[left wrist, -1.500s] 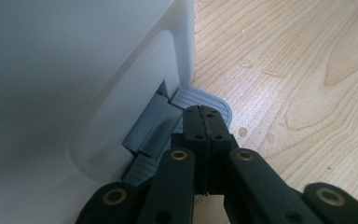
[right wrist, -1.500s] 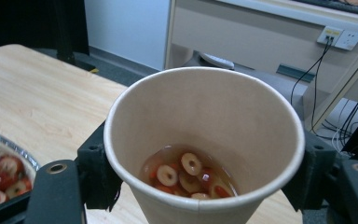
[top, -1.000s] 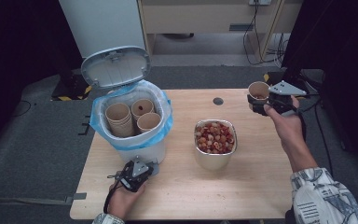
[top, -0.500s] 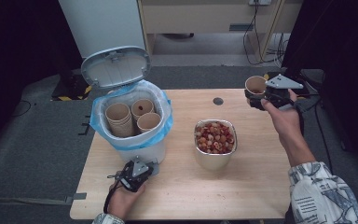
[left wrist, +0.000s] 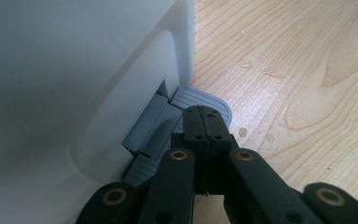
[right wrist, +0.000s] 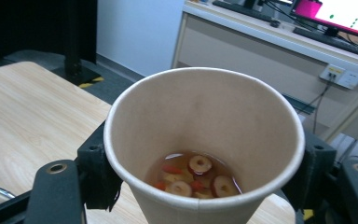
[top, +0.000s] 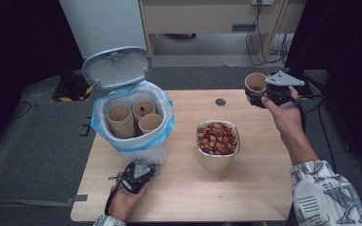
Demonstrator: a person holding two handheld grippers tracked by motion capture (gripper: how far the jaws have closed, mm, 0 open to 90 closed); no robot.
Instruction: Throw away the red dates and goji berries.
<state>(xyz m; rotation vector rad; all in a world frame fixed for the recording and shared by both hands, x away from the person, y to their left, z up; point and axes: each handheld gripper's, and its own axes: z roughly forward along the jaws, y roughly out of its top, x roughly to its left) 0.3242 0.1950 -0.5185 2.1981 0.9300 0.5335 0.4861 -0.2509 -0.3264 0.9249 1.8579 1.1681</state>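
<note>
A paper cup [top: 255,84] of sliced fruit in liquid, clamped in the right gripper [top: 266,92], has edged toward two o'clock above the table's [top: 245,188] far right corner; the left gripper [top: 131,175], jaws shut and empty, stays pressing the bin's [top: 143,149] pedal [left wrist: 200,100].

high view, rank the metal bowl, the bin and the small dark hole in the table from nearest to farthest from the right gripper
From the right gripper, which holds a paper cup:
1. Dark hole, just to its left on the table's far edge.
2. Metal bowl, mid-table, toward the person.
3. Bin, far left.
</note>
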